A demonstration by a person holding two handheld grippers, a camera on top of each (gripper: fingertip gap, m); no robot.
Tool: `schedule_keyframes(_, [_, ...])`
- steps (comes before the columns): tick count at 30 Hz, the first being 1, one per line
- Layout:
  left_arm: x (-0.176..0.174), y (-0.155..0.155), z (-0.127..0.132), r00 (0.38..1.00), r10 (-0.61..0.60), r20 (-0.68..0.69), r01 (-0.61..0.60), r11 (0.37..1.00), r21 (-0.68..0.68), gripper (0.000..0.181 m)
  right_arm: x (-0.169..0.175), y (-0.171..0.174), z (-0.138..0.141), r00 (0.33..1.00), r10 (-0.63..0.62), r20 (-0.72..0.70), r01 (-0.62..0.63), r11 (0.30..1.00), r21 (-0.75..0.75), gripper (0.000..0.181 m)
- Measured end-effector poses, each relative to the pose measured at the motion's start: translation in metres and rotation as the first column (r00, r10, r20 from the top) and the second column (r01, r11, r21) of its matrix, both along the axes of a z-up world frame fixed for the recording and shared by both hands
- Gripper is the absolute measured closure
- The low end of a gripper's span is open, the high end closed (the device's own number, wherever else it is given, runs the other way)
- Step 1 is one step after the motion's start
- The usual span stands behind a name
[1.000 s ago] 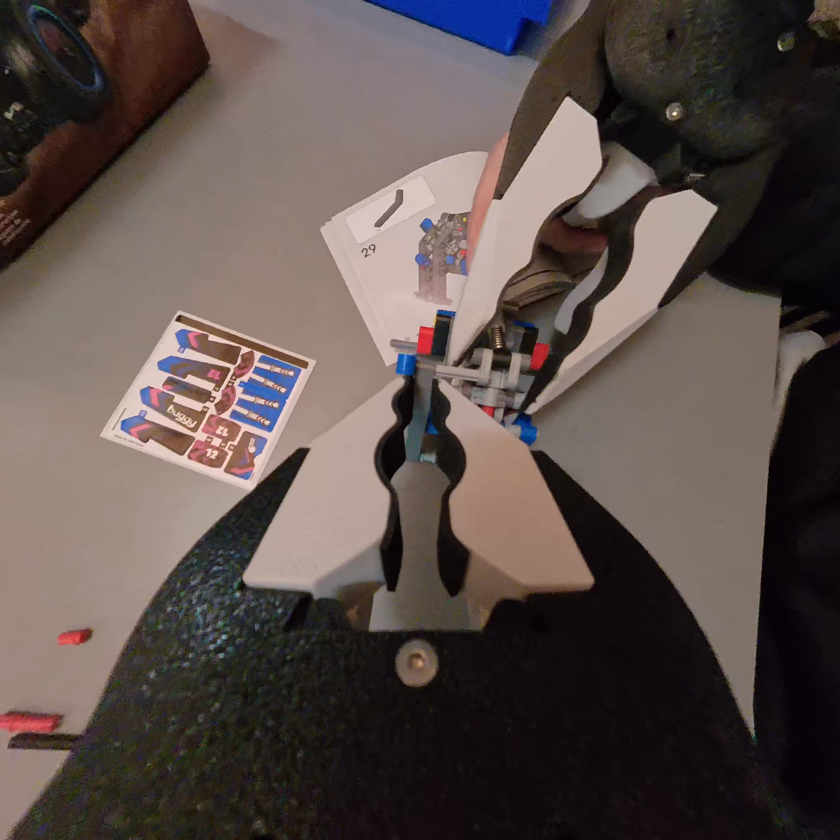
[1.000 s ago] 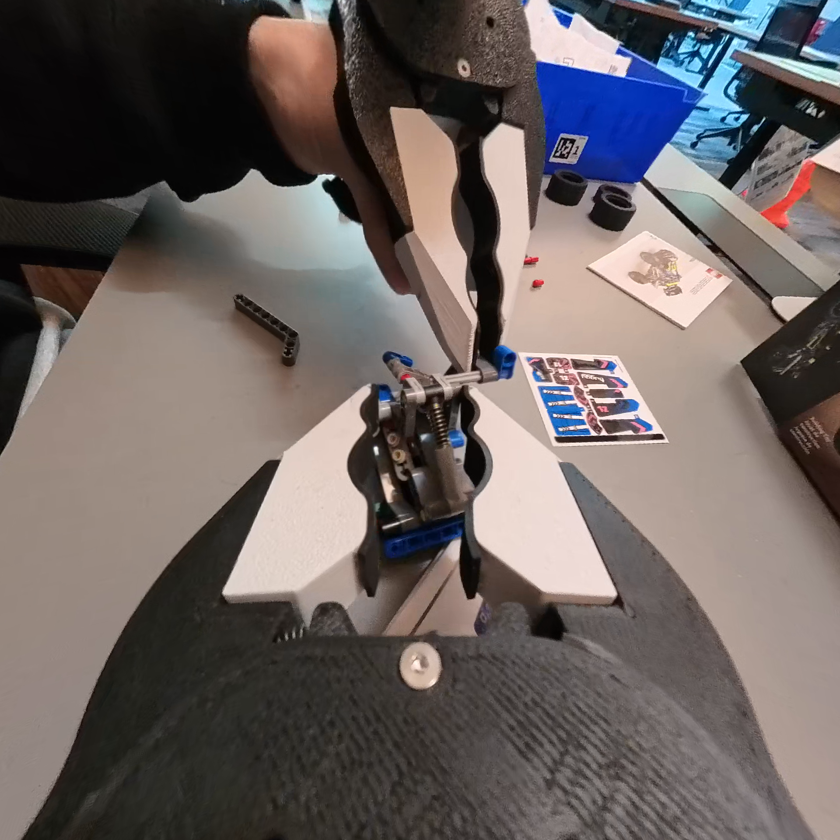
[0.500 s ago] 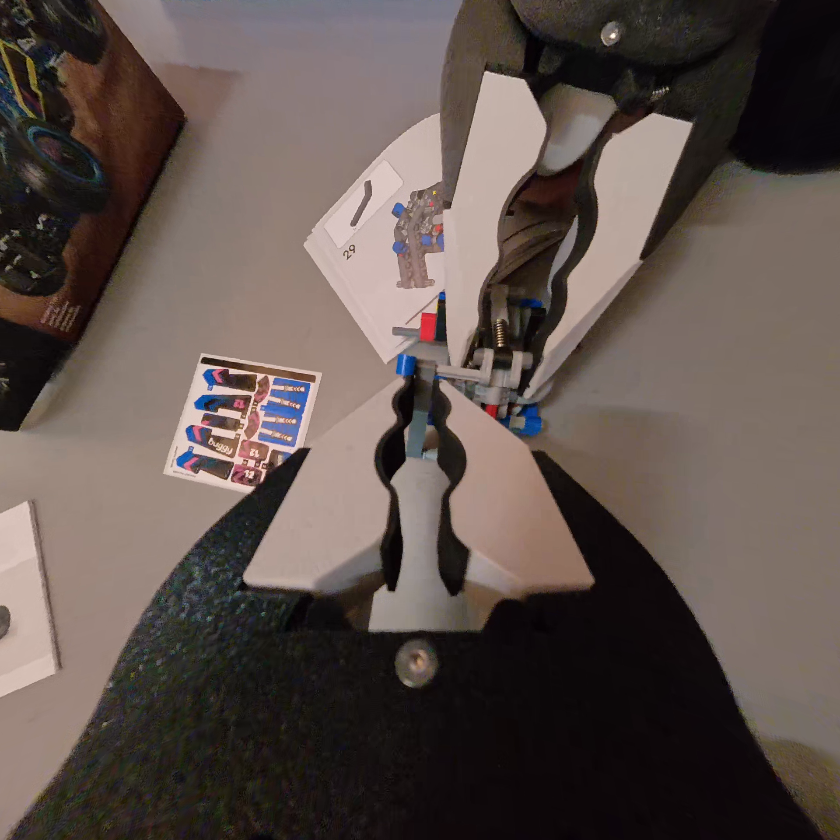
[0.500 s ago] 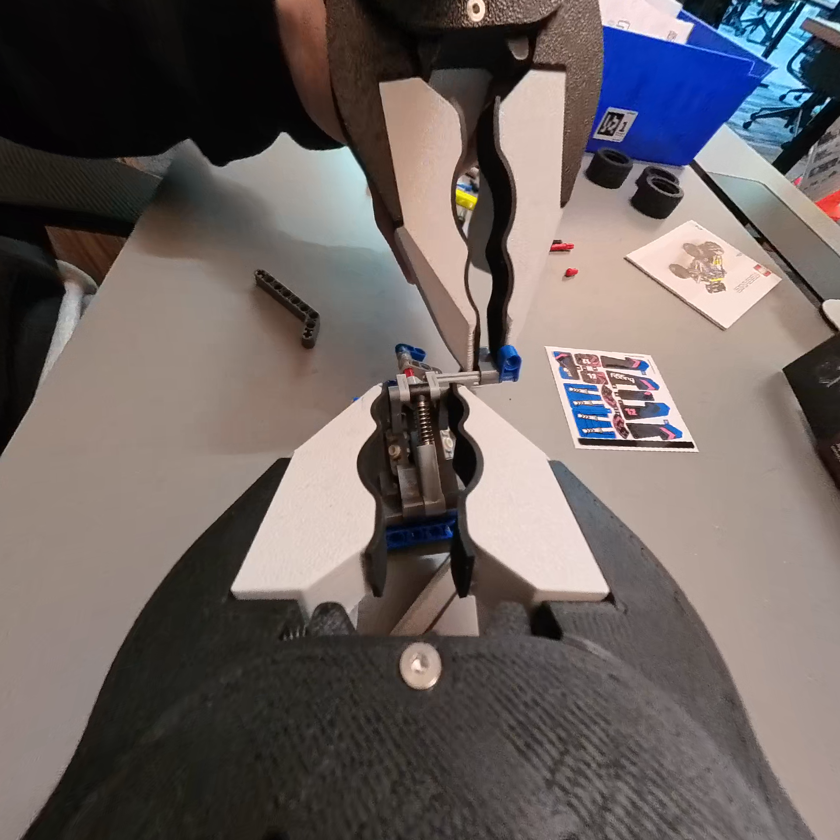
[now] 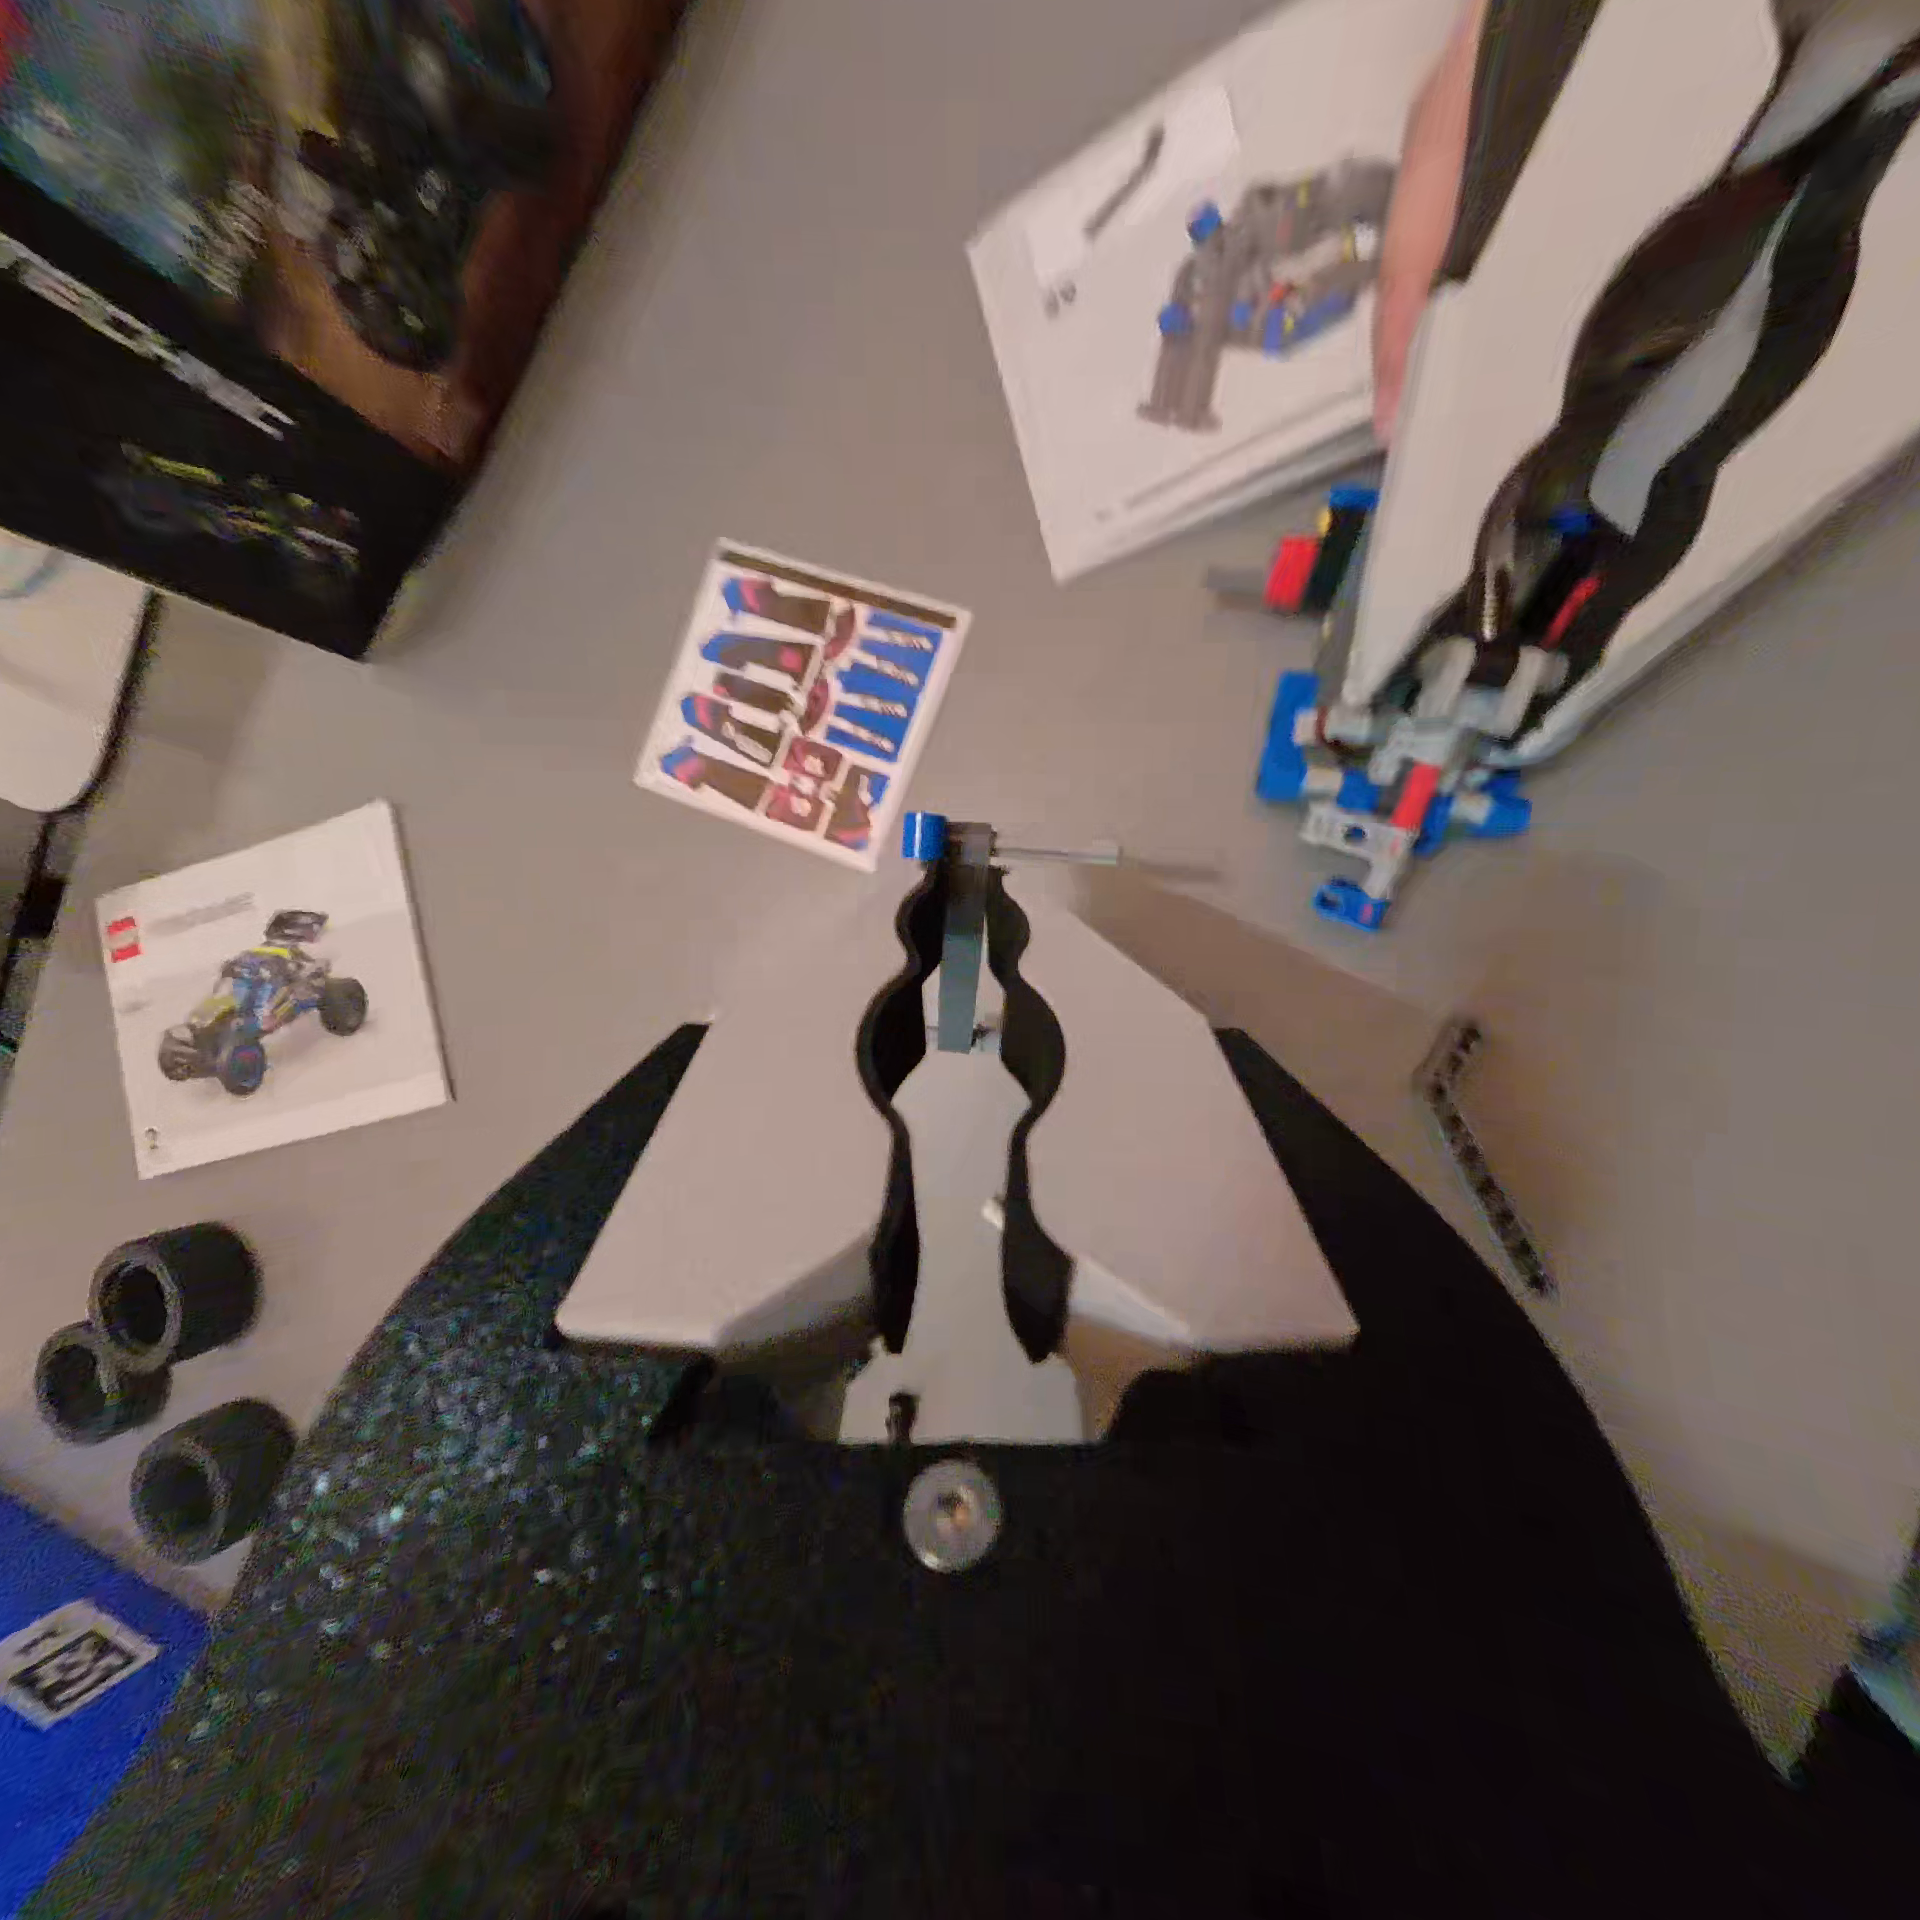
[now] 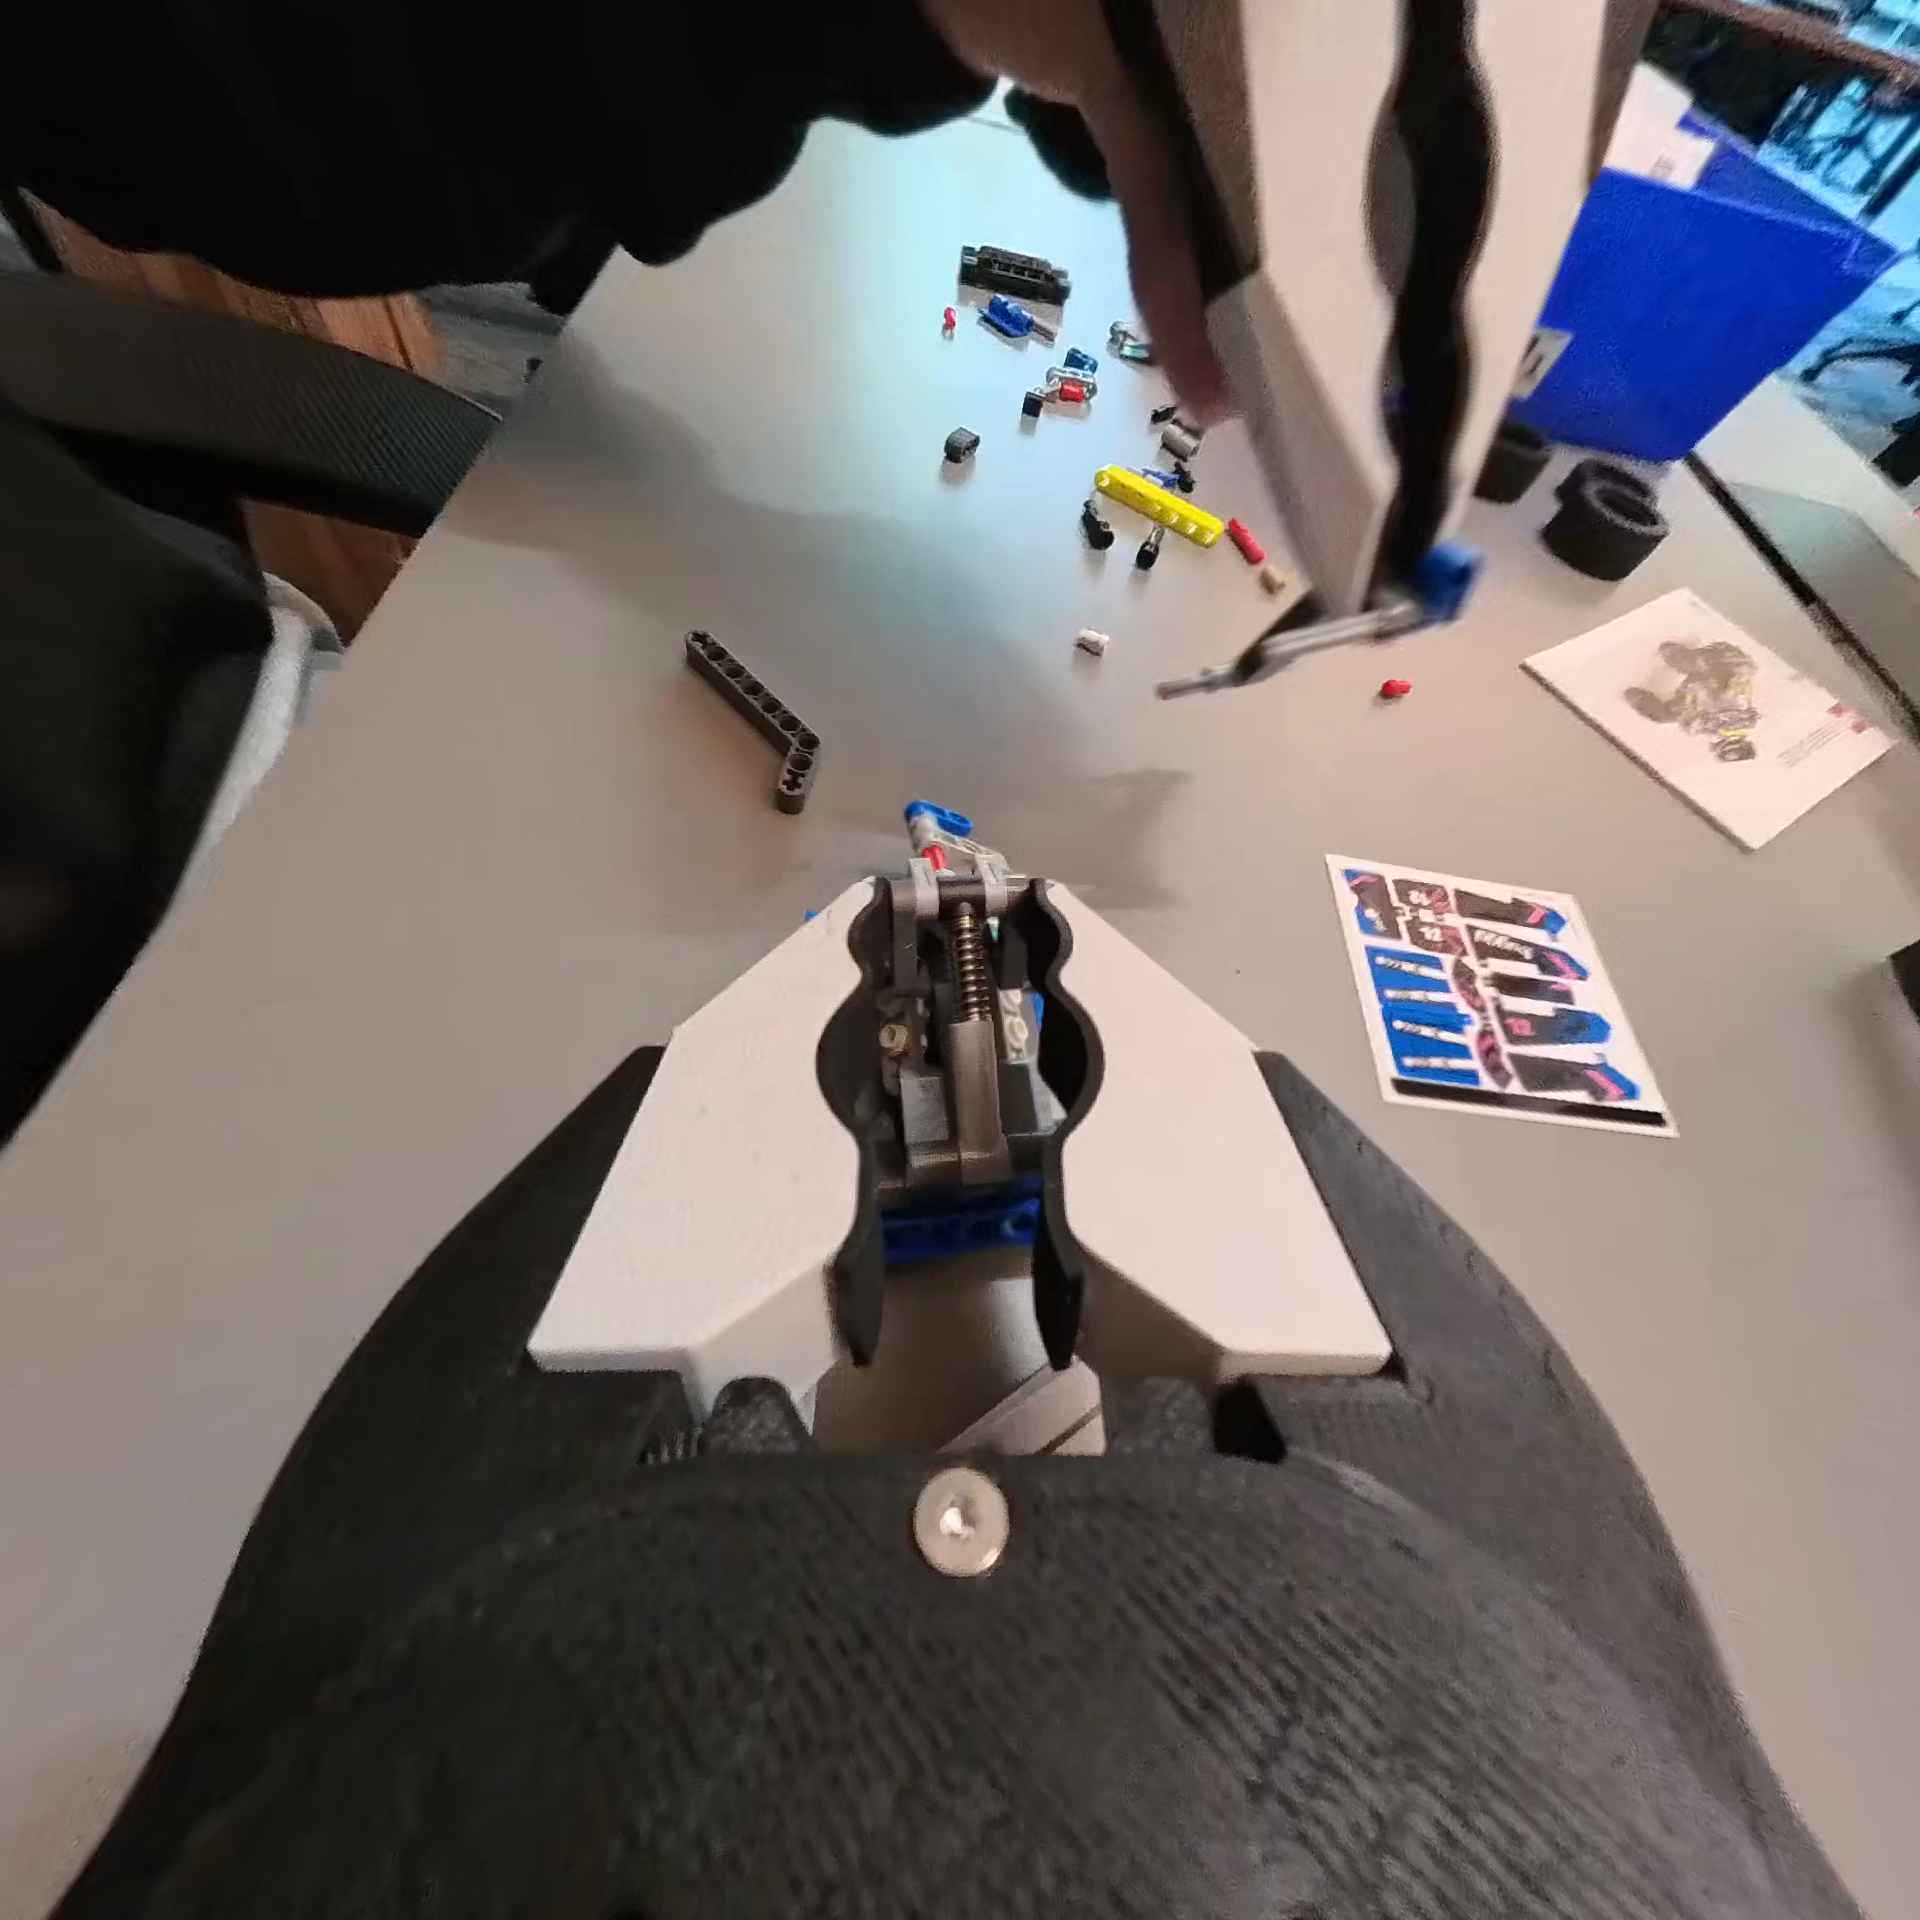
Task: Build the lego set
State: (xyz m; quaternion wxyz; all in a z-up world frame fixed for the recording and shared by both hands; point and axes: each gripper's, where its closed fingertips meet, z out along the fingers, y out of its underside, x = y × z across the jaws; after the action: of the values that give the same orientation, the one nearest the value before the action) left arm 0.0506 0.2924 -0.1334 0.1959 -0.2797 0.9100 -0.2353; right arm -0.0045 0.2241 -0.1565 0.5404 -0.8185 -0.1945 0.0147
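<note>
1. Left wrist view: the left gripper [image 5: 961, 904] is clamped on a grey axle piece [image 5: 961, 935] with a blue end, held apart from the chassis [image 5: 1392, 769].
2. Right wrist view: the right gripper [image 6: 956, 904] is clamped around the chassis [image 6: 961, 1049]; many loose parts [image 6: 1153, 509] and tyres [image 6: 1605, 520] remain, so I judge the build is early.

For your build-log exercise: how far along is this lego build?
Done: a spring chassis module, gripped by the right gripper. In hand: the left gripper holds a grey axle piece, apart from the module. Left: tyres and loose parts lie unused.
</note>
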Motion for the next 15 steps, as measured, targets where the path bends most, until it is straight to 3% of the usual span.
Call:
schedule_keyframes(2, [-0.008, 0.007, -0.015, 0.997, -0.033, -0.065, 0.044, 0.984, 0.171, 0.177, 0.001, 0.001, 0.000, 1.000, -0.001, 0.023, 0.000, 1.000, 0.012, 0.157])
schedule_keyframes(4, [-0.014, 0.008, -0.034, 0.986, -0.117, -0.119, 0.149, 0.939, 0.309, 0.177, 0.007, -0.001, 0.008, 0.999, -0.023, 0.027, 0.022, 0.999, 0.049, 0.142])
schedule_keyframes(7, [-0.020, 0.009, -0.059, 0.971, -0.151, -0.185, 0.214, 0.895, 0.392, 0.176, 0.013, -0.015, 0.021, 0.999, -0.036, 0.013, 0.036, 0.999, 0.030, 0.144])
schedule_keyframes(9, [-0.020, 0.001, -0.065, 0.971, -0.143, -0.190, 0.196, 0.934, 0.298, 0.175, 0.007, -0.027, 0.016, 1.000, 0.000, -0.020, -0.002, 0.997, -0.078, 0.147])
schedule_keyframes(11, [-0.020, -0.015, -0.060, 0.970, -0.149, -0.192, 0.173, 0.979, 0.110, 0.175, 0.011, -0.028, 0.009, 0.999, -0.033, 0.024, 0.036, 0.991, -0.128, 0.139])
schedule_keyframes(15, [-0.013, -0.024, -0.038, 0.985, -0.126, -0.118, 0.105, 0.980, -0.171, 0.167, 0.008, -0.022, -0.018, 0.996, -0.023, 0.090, 0.044, 0.968, -0.248, 0.134])
